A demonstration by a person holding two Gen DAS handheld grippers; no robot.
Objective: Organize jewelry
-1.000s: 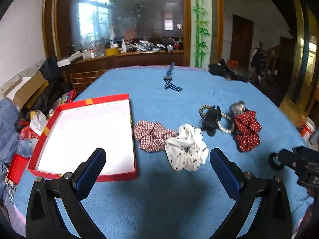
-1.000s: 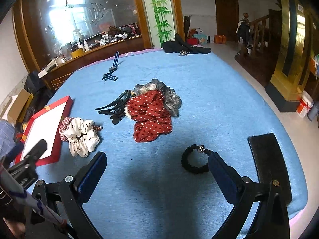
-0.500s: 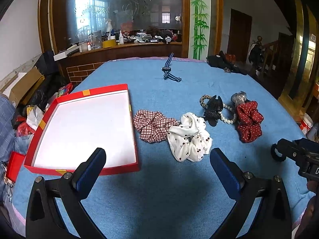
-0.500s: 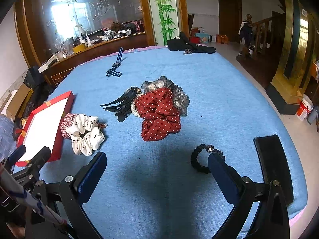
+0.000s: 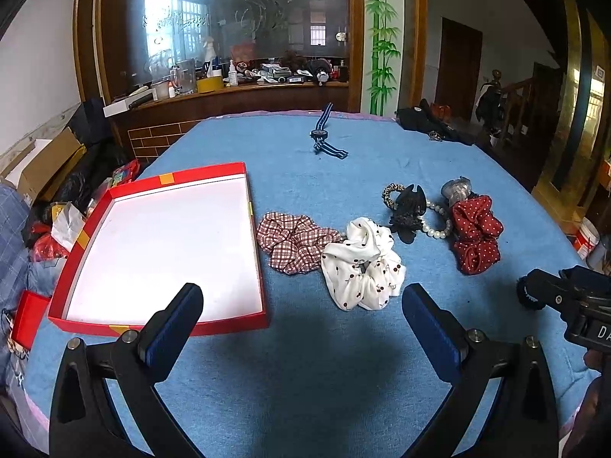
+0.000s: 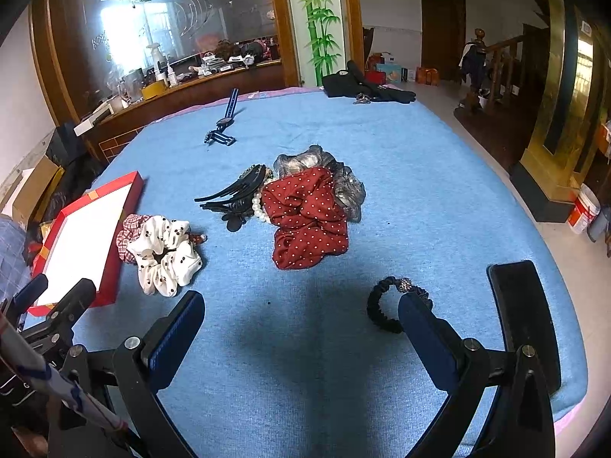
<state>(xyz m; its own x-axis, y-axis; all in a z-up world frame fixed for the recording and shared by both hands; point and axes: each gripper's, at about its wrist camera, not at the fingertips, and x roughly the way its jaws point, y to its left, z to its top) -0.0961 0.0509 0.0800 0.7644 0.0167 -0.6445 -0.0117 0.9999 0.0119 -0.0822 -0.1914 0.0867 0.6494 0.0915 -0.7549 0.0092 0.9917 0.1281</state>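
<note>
Hovering over a blue cloth-covered table (image 5: 305, 374), the left gripper (image 5: 301, 316) has its jaws spread wide and holds nothing; its blue pads touch nothing. The right gripper (image 6: 299, 328) is likewise spread wide and empty, with a black beaded hair tie (image 6: 382, 305) lying on the cloth just beside its right pad; whether they touch cannot be told.

Bare blue cloth stretches in front of both grippers. A shallow red box (image 5: 160, 244) with a white floor lies open at the left, near the table's edge.

The accessories sit in a loose row at mid-table. A red-and-white plaid scrunchie (image 5: 294, 242) lies just right of the box, touching a white scrunchie (image 5: 362, 267) with dark cherry print. Farther right are a black claw clip (image 5: 408, 210) resting on a pearl bracelet (image 5: 439, 229), then a red polka-dot scrunchie (image 6: 305, 217) overlapping a grey scrunchie (image 6: 343, 187). A navy striped strap (image 5: 324, 133) lies well apart, toward the far edge. A black phone (image 6: 523, 316) lies at the right edge.
</note>
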